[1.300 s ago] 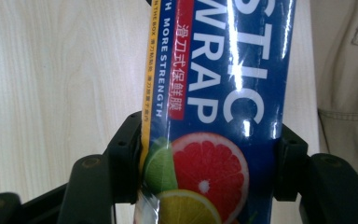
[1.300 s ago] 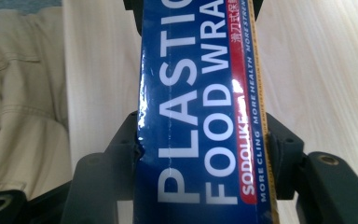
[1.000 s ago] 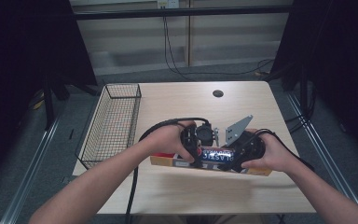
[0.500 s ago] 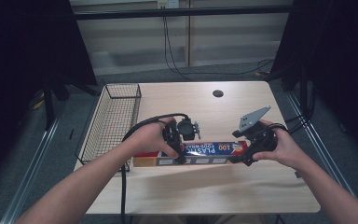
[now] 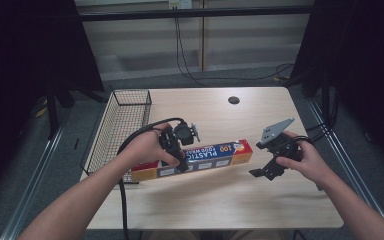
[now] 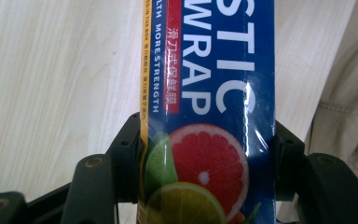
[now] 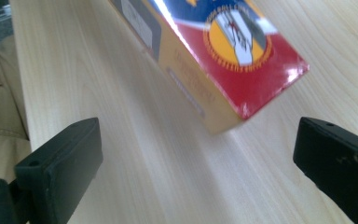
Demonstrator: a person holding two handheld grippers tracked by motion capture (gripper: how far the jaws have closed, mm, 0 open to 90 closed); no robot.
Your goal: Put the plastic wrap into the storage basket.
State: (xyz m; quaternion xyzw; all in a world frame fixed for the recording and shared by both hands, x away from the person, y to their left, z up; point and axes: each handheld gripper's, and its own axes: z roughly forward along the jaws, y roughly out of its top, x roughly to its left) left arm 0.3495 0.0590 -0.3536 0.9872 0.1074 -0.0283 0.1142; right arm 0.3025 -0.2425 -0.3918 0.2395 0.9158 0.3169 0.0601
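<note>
Keep the left gripper (image 5: pixel 176 150) pinching the box (image 5: pixel 200 156) squarely, fingers (image 6: pixel 121 154) pressed on both long sides, box lying lengthwise on the surface (image 5: pixel 220 200) just right of the basket (image 5: pixel 122 125). Hold the right gripper (image 5: pixel 267 170) back, fingers (image 7: pixel 60 163) just opened wide, nothing between, off the box's red end. Then swing toward the basket, end raised over its rim.

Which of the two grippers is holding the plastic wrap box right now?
The left gripper, clamped across the plastic wrap box. The right gripper has just been opening, nothing between its jaws, off the box's end.

Glossy cardboard wrap box (image 6: pixel 209 93); matt wood table (image 5: pixel 220 200); wire basket (image 5: pixel 120 130)
</note>
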